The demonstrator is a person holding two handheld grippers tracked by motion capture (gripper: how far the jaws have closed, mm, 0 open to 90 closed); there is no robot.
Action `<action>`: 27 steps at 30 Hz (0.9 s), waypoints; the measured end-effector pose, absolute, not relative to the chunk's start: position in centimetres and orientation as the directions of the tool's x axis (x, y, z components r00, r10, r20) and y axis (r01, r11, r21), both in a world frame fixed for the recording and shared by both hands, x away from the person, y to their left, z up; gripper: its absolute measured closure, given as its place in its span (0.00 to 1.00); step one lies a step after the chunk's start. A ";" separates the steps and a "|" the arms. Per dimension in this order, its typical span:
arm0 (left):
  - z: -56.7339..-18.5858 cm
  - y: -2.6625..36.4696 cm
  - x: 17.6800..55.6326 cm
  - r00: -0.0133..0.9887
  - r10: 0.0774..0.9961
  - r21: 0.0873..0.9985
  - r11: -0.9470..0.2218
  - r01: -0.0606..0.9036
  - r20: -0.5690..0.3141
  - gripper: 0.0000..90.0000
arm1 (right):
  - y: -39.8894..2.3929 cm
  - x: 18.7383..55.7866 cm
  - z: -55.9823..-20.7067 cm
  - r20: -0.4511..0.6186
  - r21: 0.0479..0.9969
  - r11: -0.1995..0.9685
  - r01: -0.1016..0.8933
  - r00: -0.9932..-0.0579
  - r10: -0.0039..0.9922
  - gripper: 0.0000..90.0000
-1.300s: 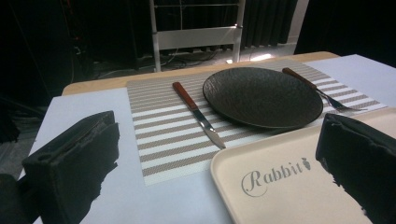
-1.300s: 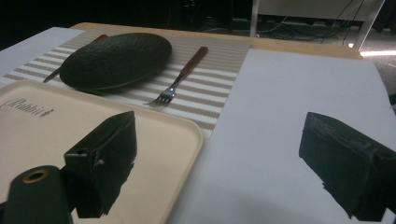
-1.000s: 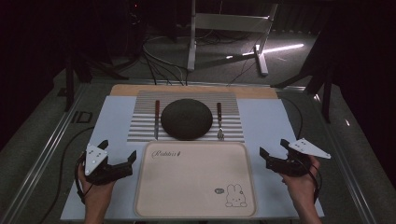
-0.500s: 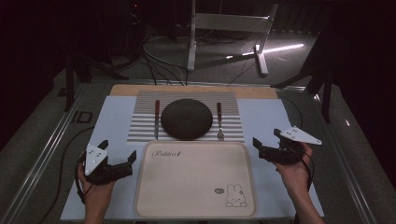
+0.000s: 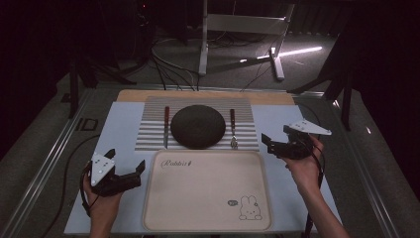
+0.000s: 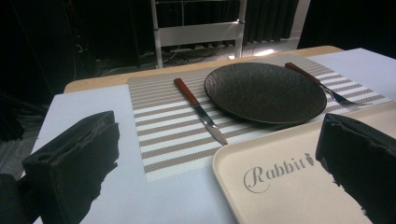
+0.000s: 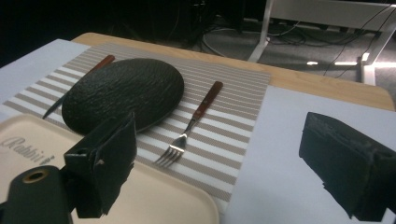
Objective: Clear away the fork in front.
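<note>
While a dark plate (image 5: pixel 198 126) sits mid-frame on a striped mat (image 5: pixel 148 131), a knife (image 5: pixel 166 126) lies at its left and a fork (image 5: pixel 233 128) at its right. Lower centre, a beige tray (image 5: pixel 208 191) rests on the worktop (image 5: pixel 116 129). Both jaws gape wide and empty: left hand-held gripper (image 5: pixel 126 173) lower left beside the tray, right hand-held gripper (image 5: pixel 271 143) at the right, raised near the fork.

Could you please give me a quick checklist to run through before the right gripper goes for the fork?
1. Right gripper open: ok.
2. Jaws empty: ok.
3. Fork lying free on the striped placemat, apart from the plate: ok.
4. Path from gripper to fork unobstructed: ok.
5. Left gripper open and away, beside the tray: ok.
6. Fork tines clear of the tray rim: cannot tell.
</note>
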State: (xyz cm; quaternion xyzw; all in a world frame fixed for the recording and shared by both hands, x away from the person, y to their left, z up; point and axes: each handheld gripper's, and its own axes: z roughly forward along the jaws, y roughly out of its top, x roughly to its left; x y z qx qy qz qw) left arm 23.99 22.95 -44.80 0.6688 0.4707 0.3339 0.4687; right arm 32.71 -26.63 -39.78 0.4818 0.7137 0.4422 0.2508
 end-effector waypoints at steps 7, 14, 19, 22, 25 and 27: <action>-44.8 23.0 24.0 0.333 0.943 0.941 -0.117 0.317 0.005 0.00 | -26.0 34.2 -39.1 0.059 0.870 0.155 0.468 -0.411 0.910 0.13; -44.8 22.9 24.0 0.334 0.943 0.940 -0.119 0.319 0.005 0.00 | -25.4 36.0 -38.5 0.077 0.865 0.144 0.481 -0.410 0.909 0.13; -44.8 22.9 24.0 0.333 0.943 0.941 -0.117 0.318 0.004 0.00 | -24.8 37.5 -38.5 0.067 0.855 0.155 0.496 -0.401 0.913 0.13; -44.8 23.0 24.0 0.332 0.943 0.941 -0.116 0.319 0.003 0.00 | -24.5 38.4 -38.4 0.057 0.849 0.163 0.503 -0.394 0.917 0.13; -44.8 22.9 24.1 0.333 0.943 0.940 -0.117 0.320 0.004 0.00 | -24.2 39.3 -38.3 0.054 0.850 0.162 0.500 -0.389 0.920 0.13; -44.8 22.9 24.1 0.333 0.943 0.941 -0.116 0.319 0.003 0.00 | -24.0 39.9 -38.3 0.044 0.849 0.169 0.500 -0.386 0.921 0.13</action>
